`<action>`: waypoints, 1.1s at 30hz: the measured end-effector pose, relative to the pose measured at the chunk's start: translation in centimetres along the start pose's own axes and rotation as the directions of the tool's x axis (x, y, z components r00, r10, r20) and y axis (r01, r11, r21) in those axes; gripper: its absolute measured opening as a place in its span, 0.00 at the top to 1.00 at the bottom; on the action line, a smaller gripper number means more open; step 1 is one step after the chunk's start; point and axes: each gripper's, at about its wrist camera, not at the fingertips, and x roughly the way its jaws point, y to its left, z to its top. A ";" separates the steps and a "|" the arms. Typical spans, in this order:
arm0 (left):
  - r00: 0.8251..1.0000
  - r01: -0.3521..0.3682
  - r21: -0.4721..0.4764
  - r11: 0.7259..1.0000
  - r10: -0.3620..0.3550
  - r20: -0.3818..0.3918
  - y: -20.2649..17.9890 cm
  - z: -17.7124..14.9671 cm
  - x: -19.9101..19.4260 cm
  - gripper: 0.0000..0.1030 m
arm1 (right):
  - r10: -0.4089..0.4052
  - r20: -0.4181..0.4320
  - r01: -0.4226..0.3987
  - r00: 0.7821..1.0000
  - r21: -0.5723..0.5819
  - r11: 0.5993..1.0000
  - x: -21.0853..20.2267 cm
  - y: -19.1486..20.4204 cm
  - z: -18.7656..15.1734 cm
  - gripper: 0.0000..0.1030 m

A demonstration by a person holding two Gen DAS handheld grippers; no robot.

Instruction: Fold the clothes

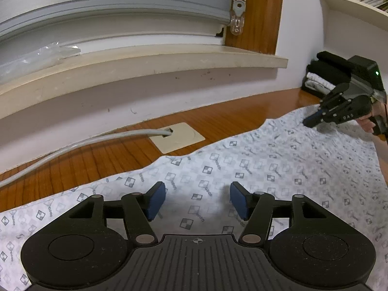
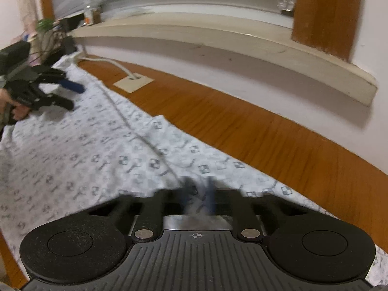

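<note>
Left wrist view
Left tongs point(image 1: 197, 200): pads wide apart, hovering over the patterned garment point(image 1: 242, 169).
Garment: spread flat on the wooden desk point(image 1: 97, 155).
Right tongs point(image 1: 312, 120): tips drawn together at the garment's far edge.

Right wrist view
Right tongs point(image 2: 198, 195): blurred; pads near together, whether cloth is pinched cannot be told.
Garment point(image 2: 84, 150): flat on the desk point(image 2: 242, 126).
Left tongs point(image 2: 70, 94): spread.

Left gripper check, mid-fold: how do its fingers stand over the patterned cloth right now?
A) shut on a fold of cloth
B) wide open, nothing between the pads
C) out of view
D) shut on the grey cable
B: the left gripper has its blue pads set well apart, with only flat patterned cloth showing in the gap.
</note>
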 end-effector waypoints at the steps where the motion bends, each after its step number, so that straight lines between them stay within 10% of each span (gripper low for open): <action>1: 1.000 0.001 0.000 1.000 -0.001 0.006 0.0 0.0 -0.1 0.38 | -0.011 0.000 0.011 1.000 -0.023 1.000 -0.2 0.4 0.0 0.99; 15: 0.994 -0.052 -0.102 0.993 0.061 0.090 1.7 0.1 -1.6 0.38 | -0.300 0.223 0.327 0.928 -0.098 0.940 -2.8 2.0 2.9 0.99; 21: 0.998 -0.019 0.071 0.997 0.015 0.055 -1.1 2.1 -0.8 0.34 | -0.180 0.122 0.191 0.976 -0.079 0.978 -2.6 1.0 1.4 0.95; 26: 0.987 0.150 0.255 0.955 -0.128 -0.100 -4.9 5.4 3.4 0.25 | -0.103 0.078 0.107 0.992 -0.040 0.993 -2.1 -0.2 0.4 0.72; 33: 0.958 0.260 0.252 0.932 -0.217 -0.186 -5.7 6.9 7.1 0.47 | -0.055 0.002 0.055 0.998 -0.037 0.998 -0.7 -1.4 -0.3 0.66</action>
